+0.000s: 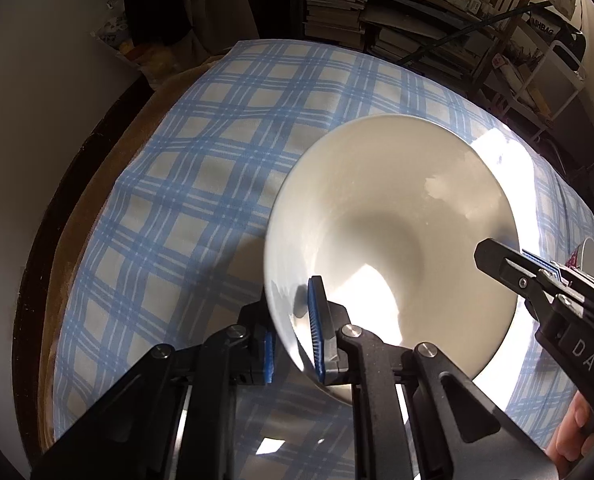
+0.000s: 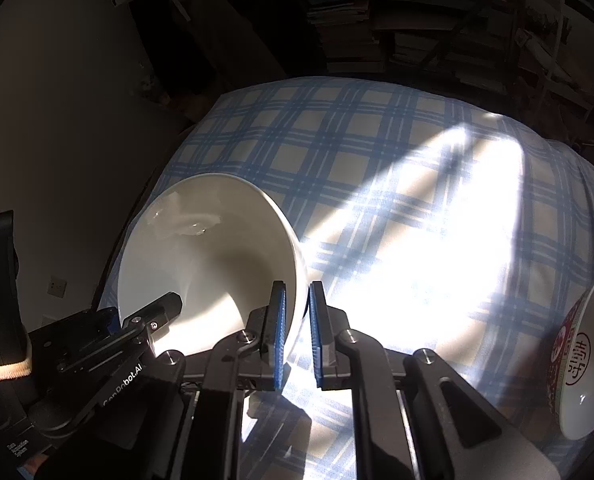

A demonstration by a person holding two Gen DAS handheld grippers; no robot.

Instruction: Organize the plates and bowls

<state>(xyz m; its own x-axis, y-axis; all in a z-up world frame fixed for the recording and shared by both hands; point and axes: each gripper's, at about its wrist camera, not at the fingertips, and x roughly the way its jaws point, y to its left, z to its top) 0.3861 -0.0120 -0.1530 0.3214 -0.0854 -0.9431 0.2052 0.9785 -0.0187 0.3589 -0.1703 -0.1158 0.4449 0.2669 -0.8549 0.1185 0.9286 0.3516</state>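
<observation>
Left tongs (image 1: 293,336) pinch the white bowl's (image 1: 393,216) near rim; right tongs (image 2: 297,336) clamp its opposite rim, likely sharing the weight; red-patterned bowl (image 2: 577,356) sits right of them on the tabletop (image 2: 377,152).

Blue plaid tablecloth (image 1: 217,128) sunlit; cluttered bookshelves (image 1: 377,12) behind; pale wall (image 1: 37,120).

A: Where could a gripper pass?
B: Over the bare blue-and-white plaid cloth on the desk (image 1: 185,184), left of and beyond the large white ceramic bowl (image 1: 393,216).
A: What blocks the right?
B: A red-patterned white bowl (image 2: 581,360) near the edge; cluttered dark bookshelves (image 1: 429,20) behind.
</observation>
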